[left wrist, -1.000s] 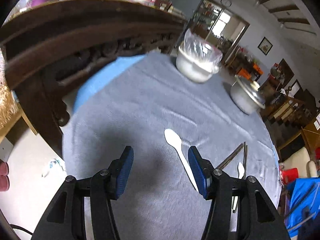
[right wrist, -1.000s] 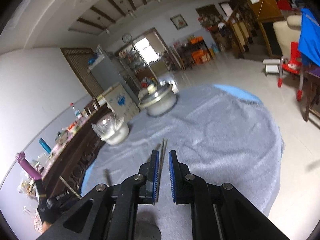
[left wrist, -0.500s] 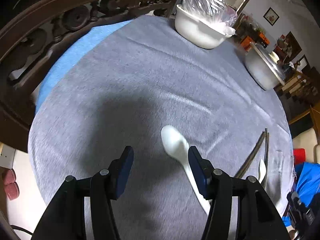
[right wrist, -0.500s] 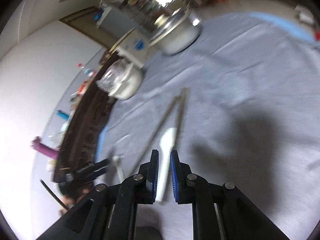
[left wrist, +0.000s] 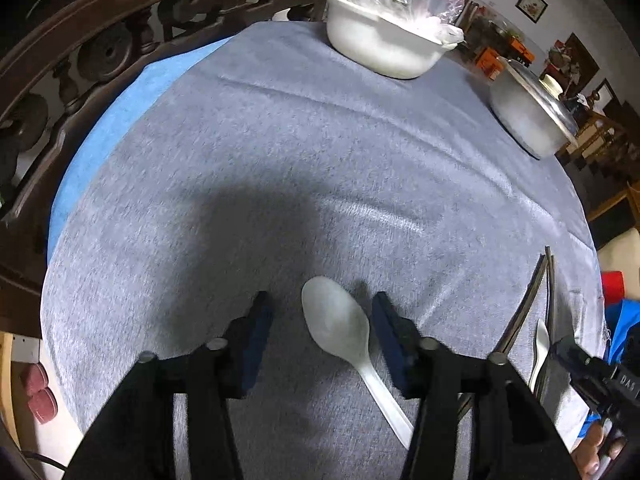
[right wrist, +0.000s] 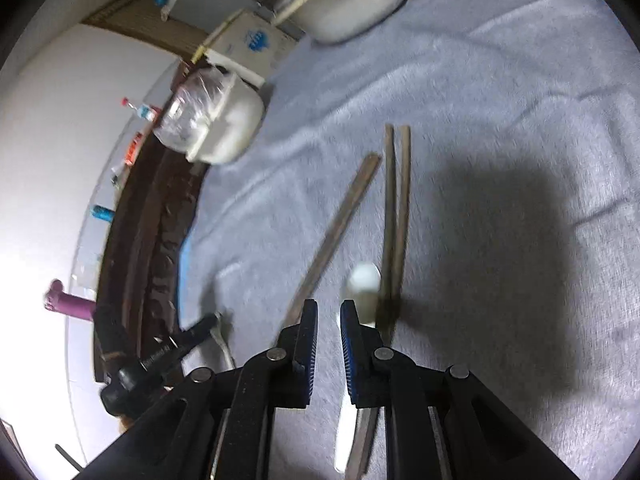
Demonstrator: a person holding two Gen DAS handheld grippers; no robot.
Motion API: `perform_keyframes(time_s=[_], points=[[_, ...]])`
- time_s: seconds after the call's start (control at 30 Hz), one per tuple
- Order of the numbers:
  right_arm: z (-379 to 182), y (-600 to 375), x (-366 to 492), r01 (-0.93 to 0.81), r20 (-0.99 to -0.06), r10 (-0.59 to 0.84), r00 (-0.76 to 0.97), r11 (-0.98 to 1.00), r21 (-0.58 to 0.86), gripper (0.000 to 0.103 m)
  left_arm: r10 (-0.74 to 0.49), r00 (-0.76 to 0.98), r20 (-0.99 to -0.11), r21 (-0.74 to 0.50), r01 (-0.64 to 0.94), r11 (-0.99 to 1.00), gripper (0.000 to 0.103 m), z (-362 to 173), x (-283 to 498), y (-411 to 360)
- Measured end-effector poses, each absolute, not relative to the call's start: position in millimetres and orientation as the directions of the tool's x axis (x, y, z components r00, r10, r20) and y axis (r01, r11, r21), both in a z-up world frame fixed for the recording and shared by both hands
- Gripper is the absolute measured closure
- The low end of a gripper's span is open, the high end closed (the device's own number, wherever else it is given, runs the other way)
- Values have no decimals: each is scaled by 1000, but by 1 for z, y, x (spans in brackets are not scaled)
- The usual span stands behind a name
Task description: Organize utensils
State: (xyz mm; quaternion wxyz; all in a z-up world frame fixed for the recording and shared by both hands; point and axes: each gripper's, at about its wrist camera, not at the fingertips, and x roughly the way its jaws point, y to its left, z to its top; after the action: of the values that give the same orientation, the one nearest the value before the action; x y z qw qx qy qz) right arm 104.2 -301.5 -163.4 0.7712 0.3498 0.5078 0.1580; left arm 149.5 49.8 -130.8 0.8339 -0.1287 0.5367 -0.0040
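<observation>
Two white plastic spoons on round table: larger smooth oval-bowled white spoon [left wrist: 340, 328] near table's near edge, bowl between left gripper [left wrist: 322, 316] pads, jaws closing, not yet touching; half second ago spoon lay nearer right pad. Smaller white spoon [right wrist: 362, 288] beside two pairs of dull brown wooden chopsticks [right wrist: 396, 216] toward right edge. Right gripper [right wrist: 328, 320] jaws narrow, empty, now hanging lower over smaller spoon. Fuzzy grey tablecloth [left wrist: 280, 140] wrinkled. Right view alone shows chopsticks full length; left view shows larger spoon's bowl.
</observation>
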Motion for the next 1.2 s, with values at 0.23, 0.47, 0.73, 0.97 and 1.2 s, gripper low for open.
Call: perform_keyframes(time_s=[0.23, 0.47, 0.73, 0.97, 1.2], points=[[-175, -305, 102, 173, -732, 564, 382, 735, 656, 85, -185, 429, -884, -216, -25, 976, 75, -131, 160, 33], [-167, -296, 110, 127, -745, 526, 411, 776, 618, 73, -195, 444, -875, -215, 4, 977, 75, -121, 153, 43], [-152, -261, 121, -48, -825, 362, 435, 924, 380, 73, -187, 414, -891, -216, -25, 976, 52, -123, 157, 39], [-152, -260, 106, -112, -805, 322, 498, 945, 309, 74, -83, 438, -895, -101, -18, 995, 75, -131, 161, 23], [-138, -317, 75, -28, -638, 425, 642, 844, 535, 74, -128, 475, -871, -187, -80, 979, 102, -122, 144, 52]])
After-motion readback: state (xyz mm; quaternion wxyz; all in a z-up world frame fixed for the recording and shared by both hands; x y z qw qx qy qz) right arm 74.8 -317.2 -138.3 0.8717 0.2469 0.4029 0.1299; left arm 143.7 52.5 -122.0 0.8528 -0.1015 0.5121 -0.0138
